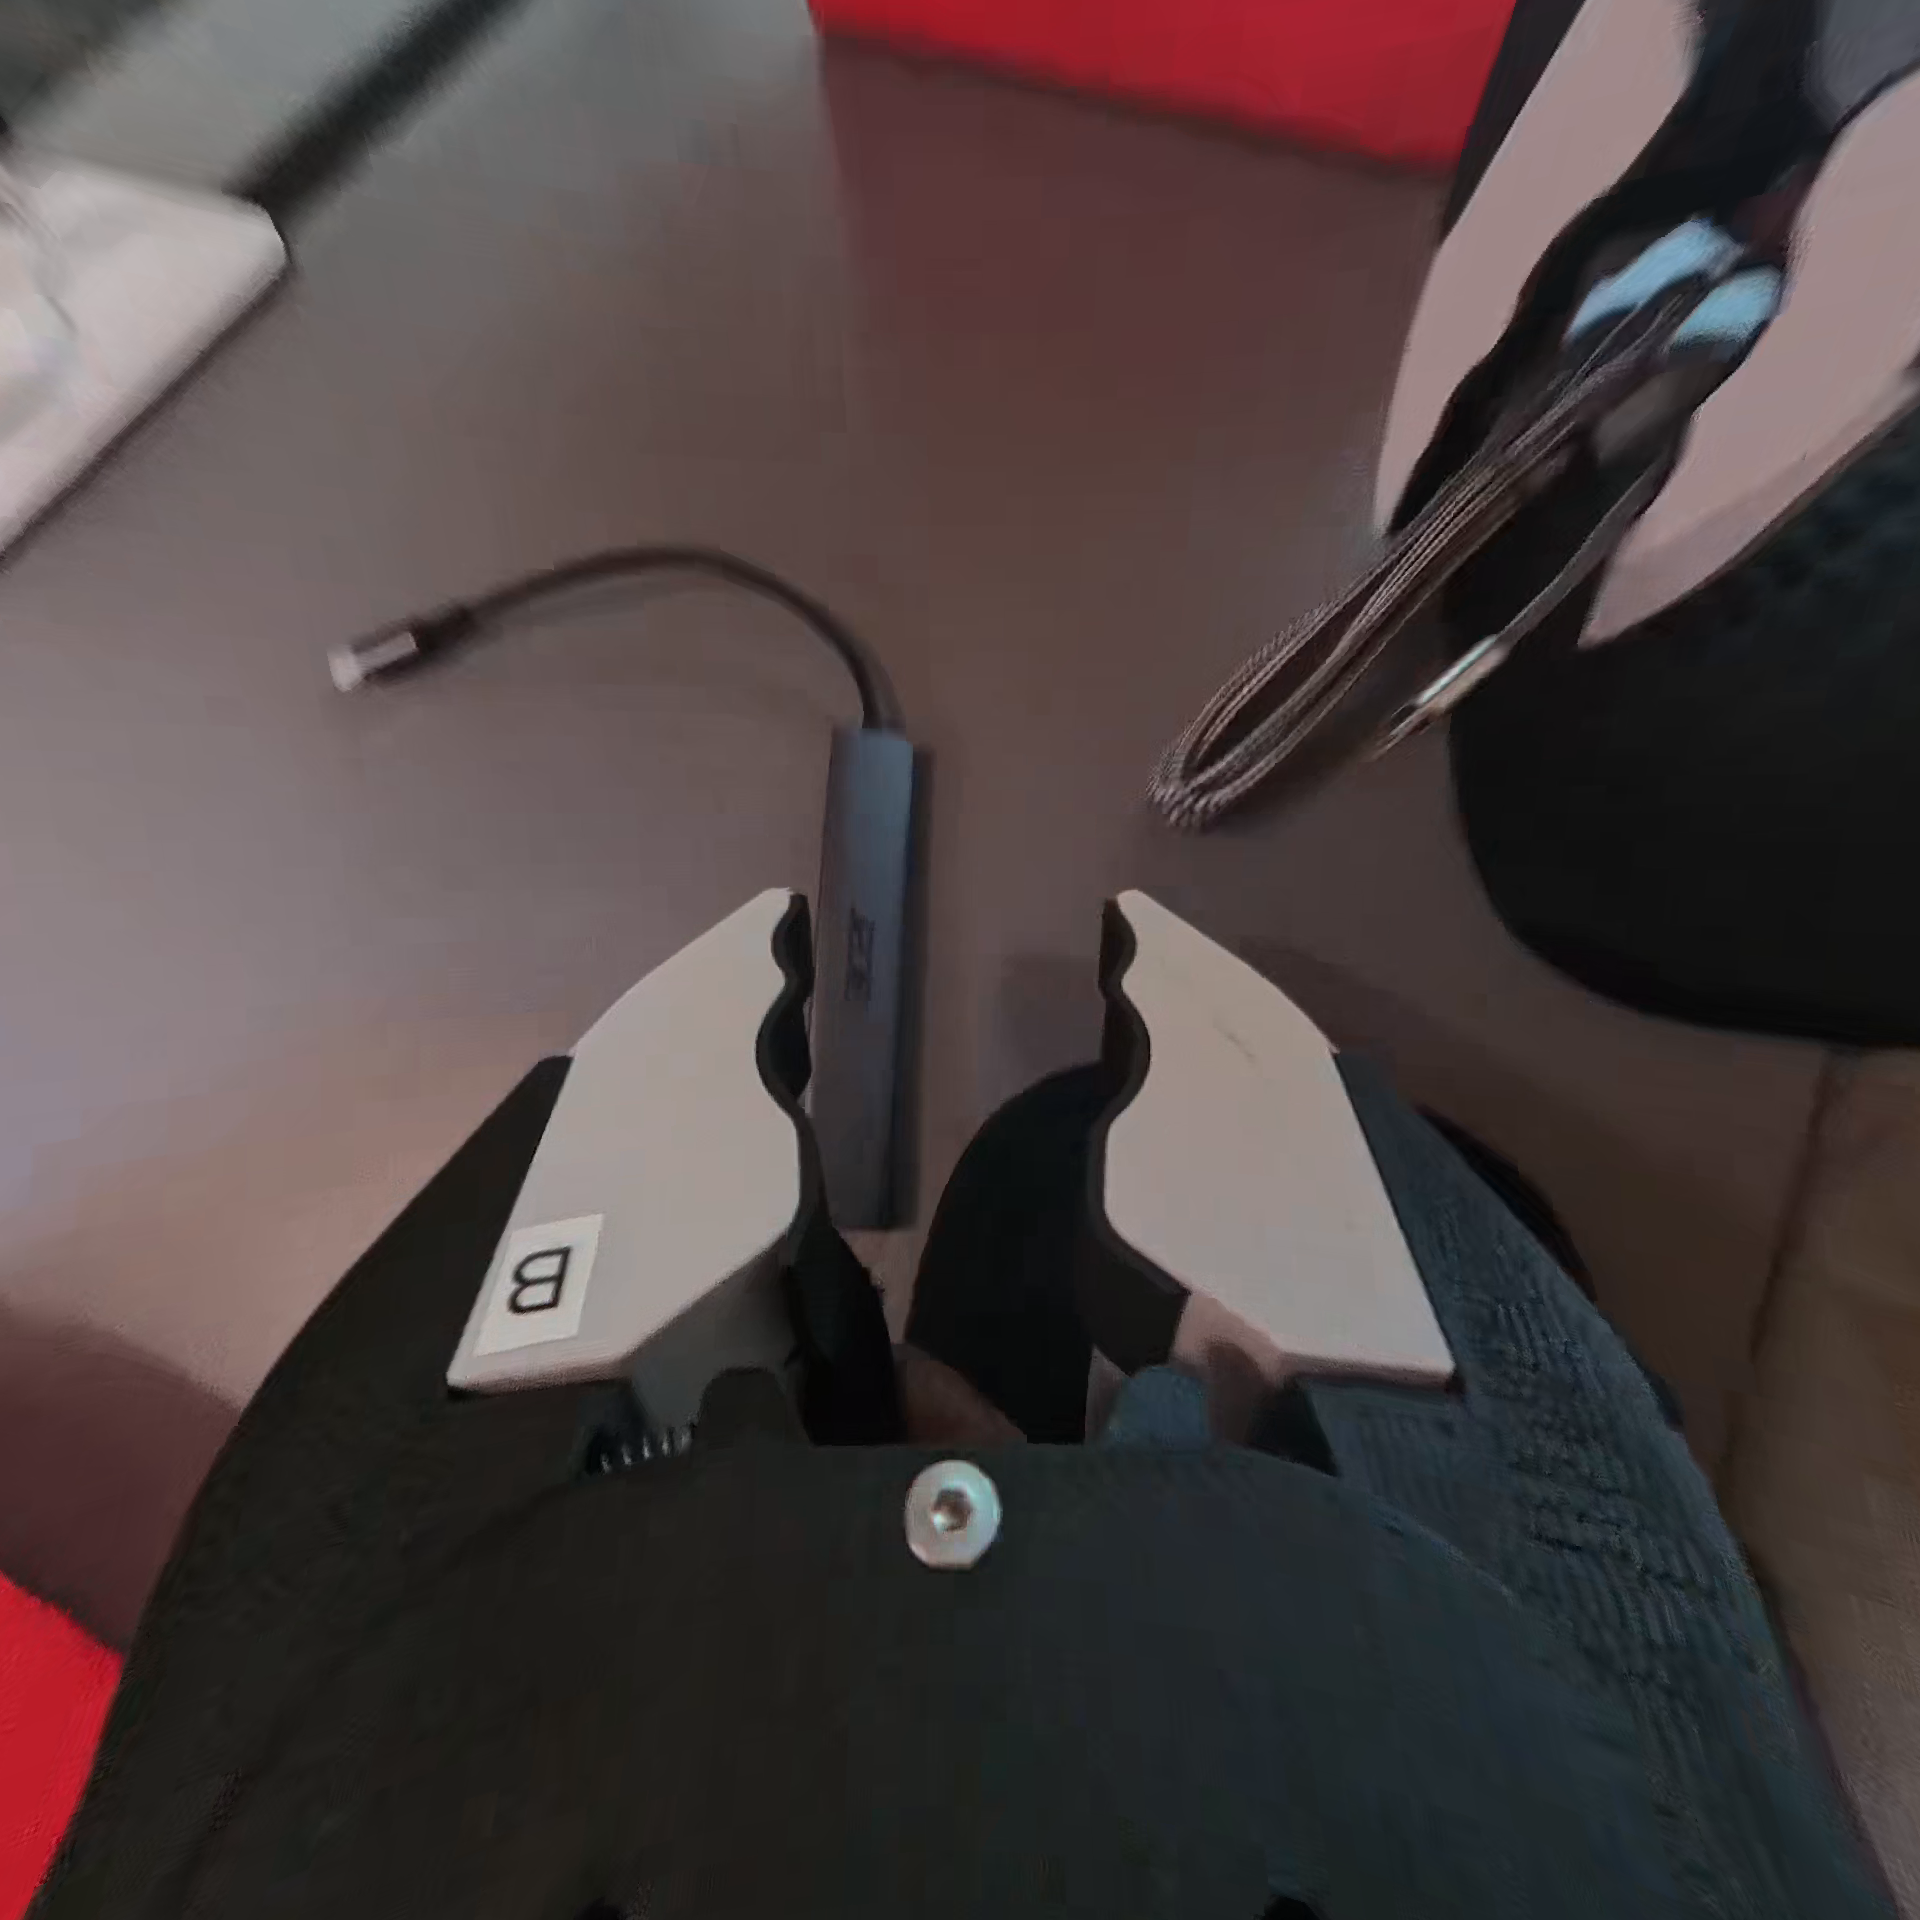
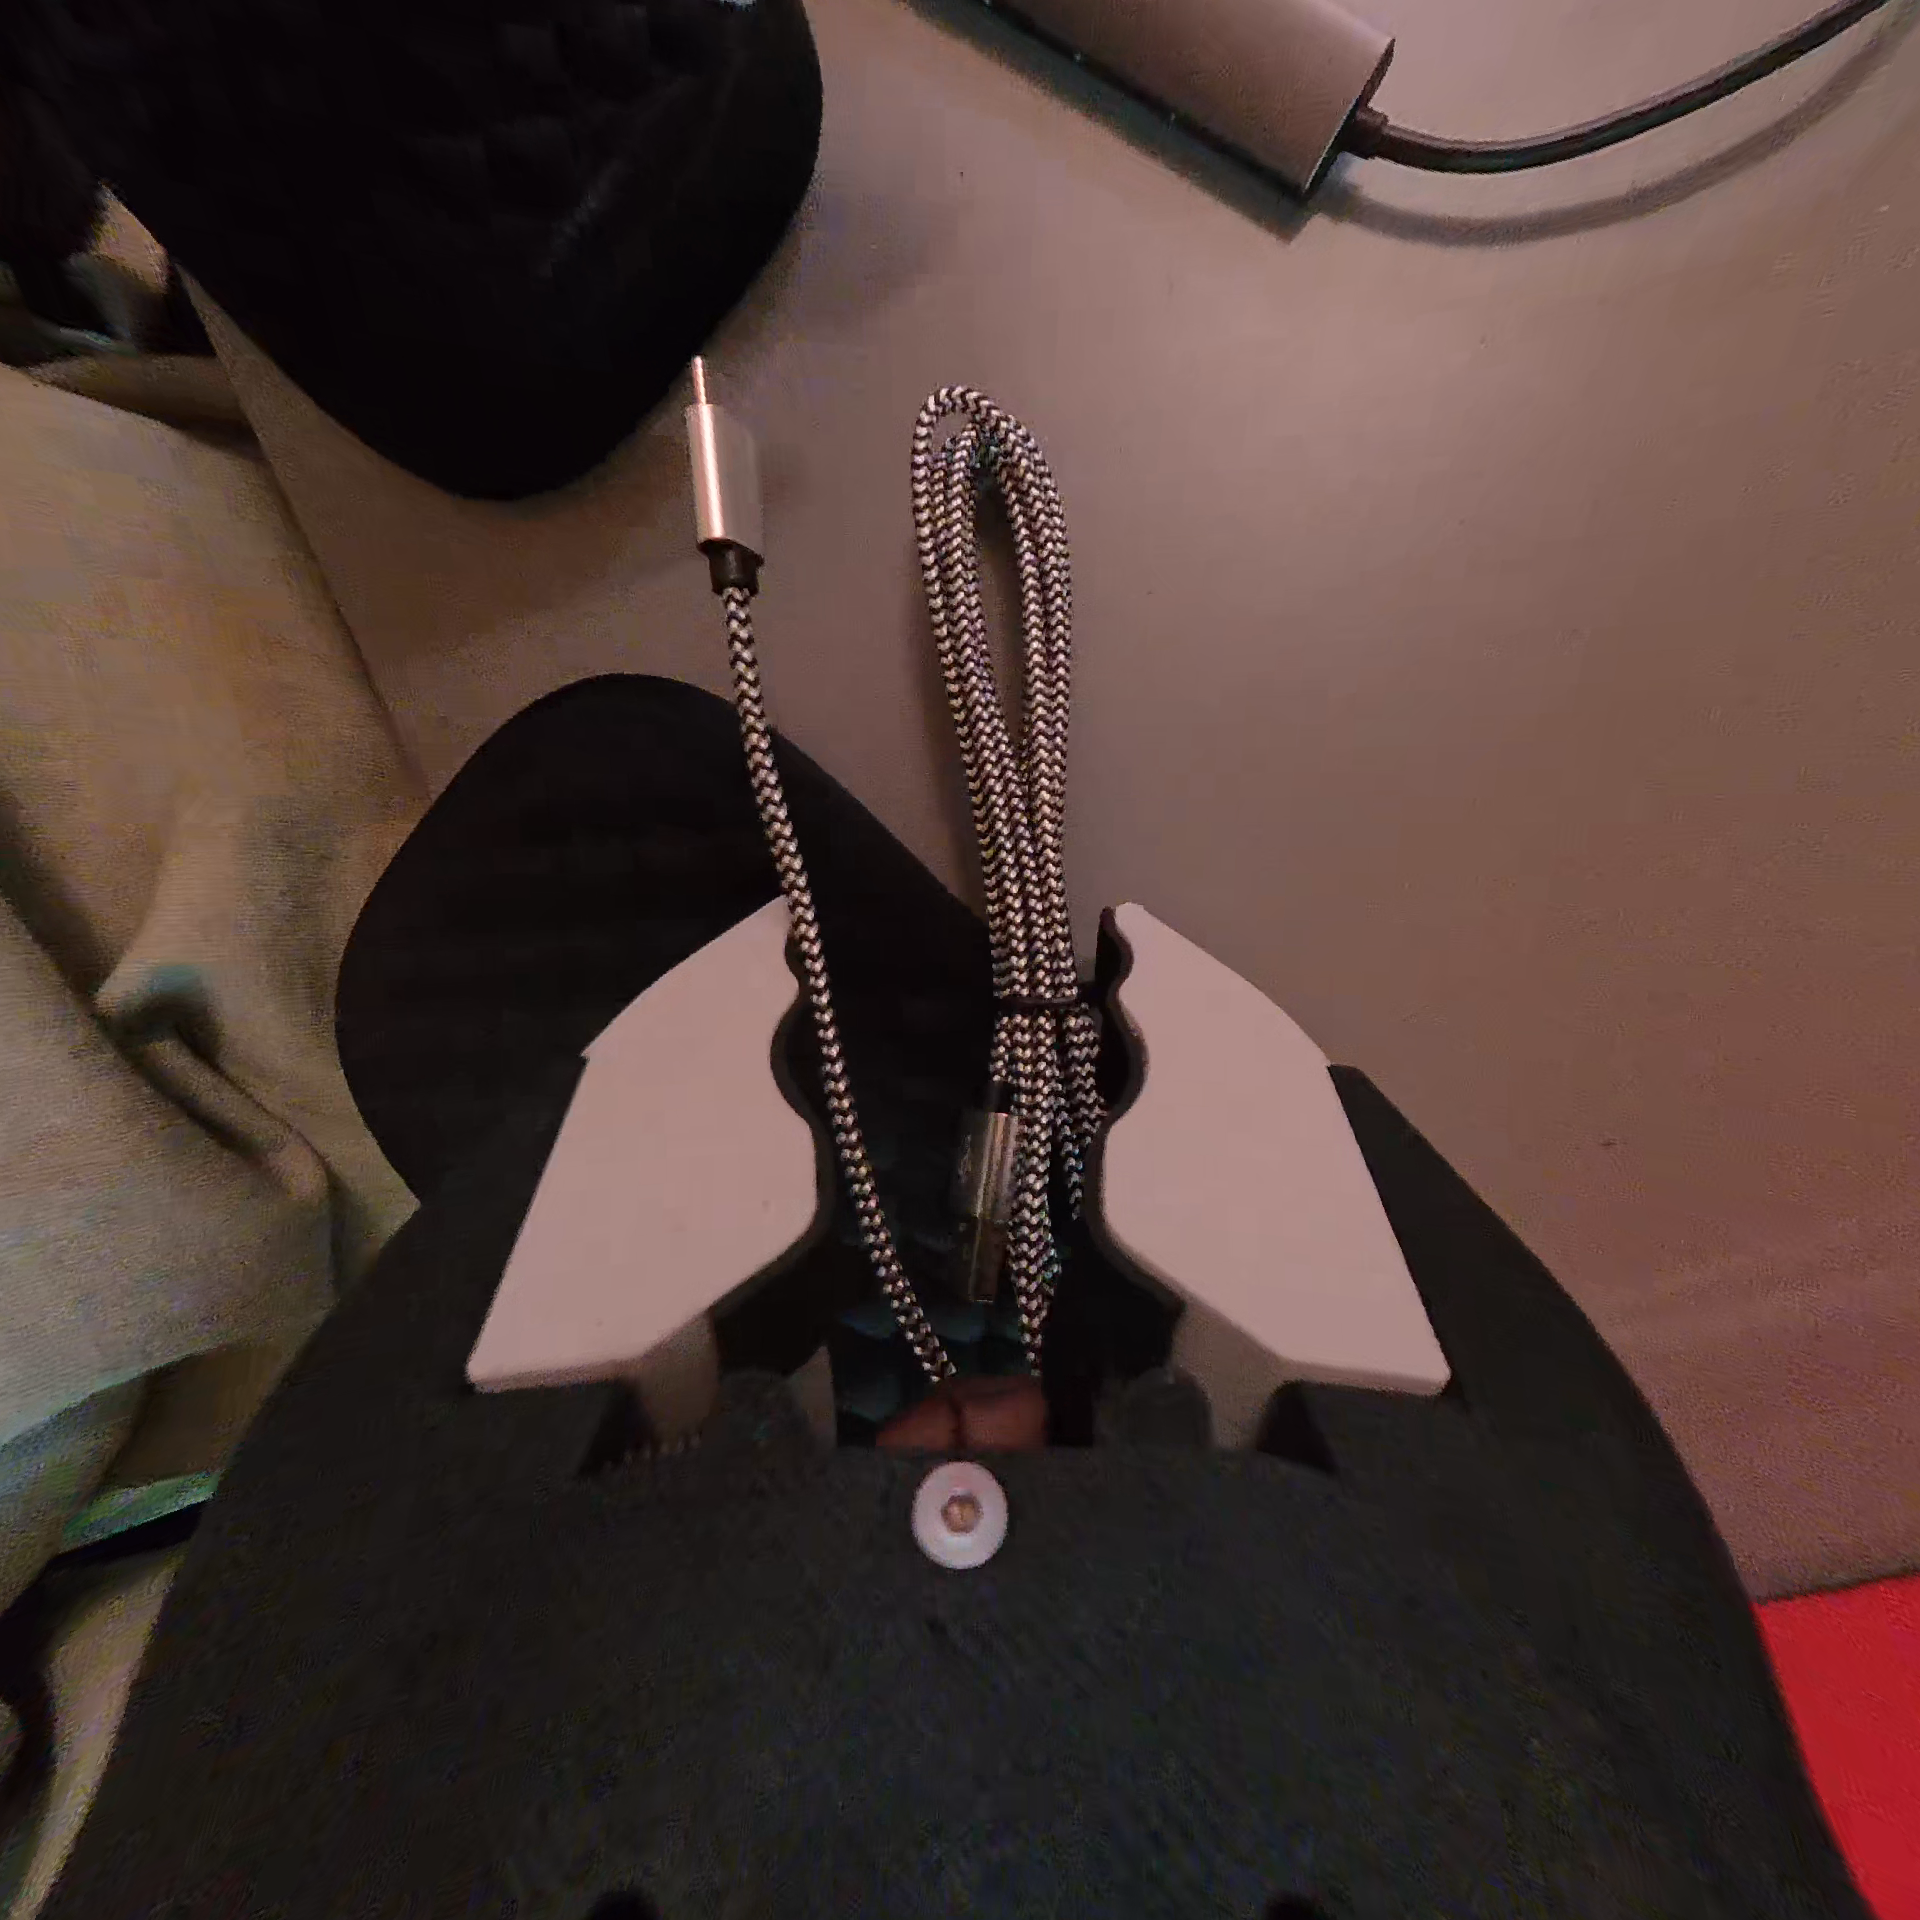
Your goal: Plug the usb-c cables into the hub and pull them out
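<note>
A slim grey hub (image 1: 868, 997) lies on the grey-brown table (image 1: 623, 416). It sits between the fingers of my open left gripper (image 1: 951, 935), close to the left finger. The hub's own black lead ends in a plug (image 1: 364, 660) at the far left. In the right wrist view the hub (image 2: 1247, 73) is at the top edge. My right gripper (image 2: 951, 935) has its jaws apart around a black-and-white braided cable bundle (image 2: 997, 665). The cable's silver USB-C plug (image 2: 724, 473) points away from me. The right gripper and bundle (image 1: 1299, 675) also show in the left wrist view.
A black rounded object (image 2: 468, 208) sits beside the cable plug and also shows in the left wrist view (image 1: 1683, 831). Beige cloth (image 2: 156, 727) lies to the left of the right gripper. A red surface (image 1: 1143, 62) borders the table's far edge. A pale flat object (image 1: 104, 312) lies far left. Measured from the fingertips, the hub (image 2: 1247, 73) is 6 centimeters or so from the left gripper and 15 centimeters from the right.
</note>
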### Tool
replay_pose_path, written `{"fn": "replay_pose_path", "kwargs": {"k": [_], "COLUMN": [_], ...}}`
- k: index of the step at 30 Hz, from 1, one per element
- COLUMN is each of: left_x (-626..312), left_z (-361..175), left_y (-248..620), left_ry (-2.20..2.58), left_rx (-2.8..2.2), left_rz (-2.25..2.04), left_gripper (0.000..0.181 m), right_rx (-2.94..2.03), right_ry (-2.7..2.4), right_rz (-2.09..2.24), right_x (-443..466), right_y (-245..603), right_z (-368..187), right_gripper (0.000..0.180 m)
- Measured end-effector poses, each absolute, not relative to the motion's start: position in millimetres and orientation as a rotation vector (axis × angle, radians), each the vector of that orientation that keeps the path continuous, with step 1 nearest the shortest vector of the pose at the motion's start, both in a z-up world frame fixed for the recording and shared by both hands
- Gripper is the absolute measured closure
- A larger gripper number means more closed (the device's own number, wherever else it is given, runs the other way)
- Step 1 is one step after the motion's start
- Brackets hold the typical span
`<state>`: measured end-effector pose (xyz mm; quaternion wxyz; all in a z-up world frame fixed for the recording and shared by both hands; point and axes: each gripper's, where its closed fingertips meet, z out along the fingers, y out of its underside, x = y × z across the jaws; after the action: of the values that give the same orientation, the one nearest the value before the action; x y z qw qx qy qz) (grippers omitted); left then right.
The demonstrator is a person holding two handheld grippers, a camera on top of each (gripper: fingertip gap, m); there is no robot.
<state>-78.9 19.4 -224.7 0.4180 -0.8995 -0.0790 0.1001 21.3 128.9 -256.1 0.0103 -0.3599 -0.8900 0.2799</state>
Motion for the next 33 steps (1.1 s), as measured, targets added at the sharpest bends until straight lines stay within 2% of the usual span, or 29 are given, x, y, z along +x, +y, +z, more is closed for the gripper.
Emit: {"fn": "replay_pose_path", "kwargs": {"k": [5,8,14,20,27,30,33], "left_x": [-103,-110,-99,-102,-104,-99,-96], "left_z": [-257,-267,-271,-247,-184,-167,-152], "left_y": [8,5,8,13,13,12,10], "left_ry": [-0.264,-0.298,-0.243,-0.204,-0.205,-0.202,-0.194], "left_rx": [-2.509,-2.567,-2.560,-2.361,-1.974,-1.865,-1.784], "left_rz": [0.337,0.315,0.152,0.283,0.471,0.503,0.553], "left_gripper": [0.127,0.132,0.159,0.159,0.159,0.159,0.159], "right_rx": [-1.165,-1.191,-1.105,-1.021,-0.924,-0.805,-0.914], "right_ry": [-2.791,-2.755,-2.651,-2.351,-1.753,-1.792,-1.940], "right_rz": [0.903,0.887,0.798,0.921,1.038,0.882,0.573], "right_x": [16,9,0,-16,-7,7,8], "right_y": [132,137,143,157,241,280,334], "right_z": [-258,-259,-257,-204,-75,-66,-89], "right_gripper": [0.134,0.167,0.169,0.170,0.169,0.169,0.169]}}
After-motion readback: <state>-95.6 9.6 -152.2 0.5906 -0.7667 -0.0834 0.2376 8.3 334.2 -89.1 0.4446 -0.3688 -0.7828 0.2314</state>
